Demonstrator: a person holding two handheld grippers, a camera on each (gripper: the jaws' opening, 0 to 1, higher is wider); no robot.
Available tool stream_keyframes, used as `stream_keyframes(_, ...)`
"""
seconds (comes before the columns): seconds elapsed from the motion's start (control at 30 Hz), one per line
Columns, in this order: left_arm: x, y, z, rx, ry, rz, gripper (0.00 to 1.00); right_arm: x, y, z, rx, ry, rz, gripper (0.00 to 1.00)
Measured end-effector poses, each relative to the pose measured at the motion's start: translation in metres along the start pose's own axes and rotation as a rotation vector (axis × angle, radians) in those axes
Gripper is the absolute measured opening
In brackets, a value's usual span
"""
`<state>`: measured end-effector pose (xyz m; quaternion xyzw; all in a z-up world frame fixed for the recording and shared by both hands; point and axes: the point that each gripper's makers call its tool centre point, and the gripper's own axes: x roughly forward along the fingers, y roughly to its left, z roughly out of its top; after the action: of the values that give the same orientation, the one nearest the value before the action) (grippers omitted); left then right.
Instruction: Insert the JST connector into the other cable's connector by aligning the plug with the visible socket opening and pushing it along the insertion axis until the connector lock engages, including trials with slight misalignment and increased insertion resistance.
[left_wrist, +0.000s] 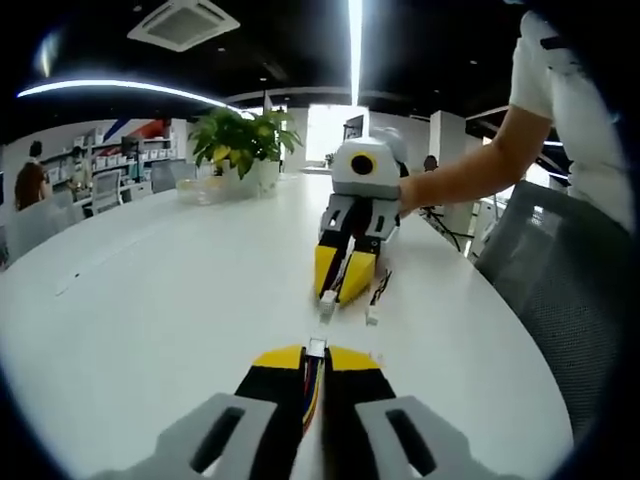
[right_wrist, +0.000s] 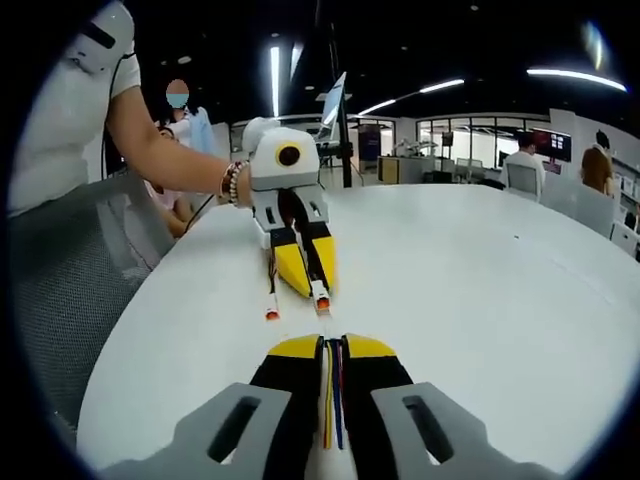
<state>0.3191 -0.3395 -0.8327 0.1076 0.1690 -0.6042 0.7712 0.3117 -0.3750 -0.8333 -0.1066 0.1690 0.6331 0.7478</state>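
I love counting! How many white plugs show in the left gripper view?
3 white plastic plugs: one in the left tool, one in the right tool, one loose on the white table. More may be hidden.

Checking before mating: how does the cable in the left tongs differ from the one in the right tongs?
The left cable's connector shows an orange-red face; the right cable's connector looks white. The left cable's loose end is orange-tipped; the right cable's loose end is white. Shared: both connectors are gripped, facing, apart; both loose ends lie on the table.
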Motion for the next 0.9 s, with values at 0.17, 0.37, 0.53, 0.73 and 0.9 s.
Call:
stream_keyframes(0.17,-0.002,-0.002,0.006,0.018,-0.002,0.002,0.00,-0.001,0.002,0.005,-0.020,0.002,0.006,0.04)
stream_keyframes(0.37,-0.003,-0.005,0.008,0.038,0.011,-0.004,0.00,-0.001,0.004,0.012,-0.042,0.001,0.010,0.04)
stream_keyframes(0.53,-0.004,-0.005,0.012,0.047,0.007,0.001,0.00,-0.001,0.004,0.015,-0.053,0.005,0.009,0.04)
stream_keyframes(0.73,-0.005,-0.005,0.015,0.053,0.003,0.002,0.00,0.000,0.005,0.016,-0.073,0.014,0.015,0.04)
stream_keyframes(0.9,-0.004,-0.005,0.016,0.060,0.006,0.000,0.00,0.001,0.006,0.019,-0.085,0.018,0.021,0.04)
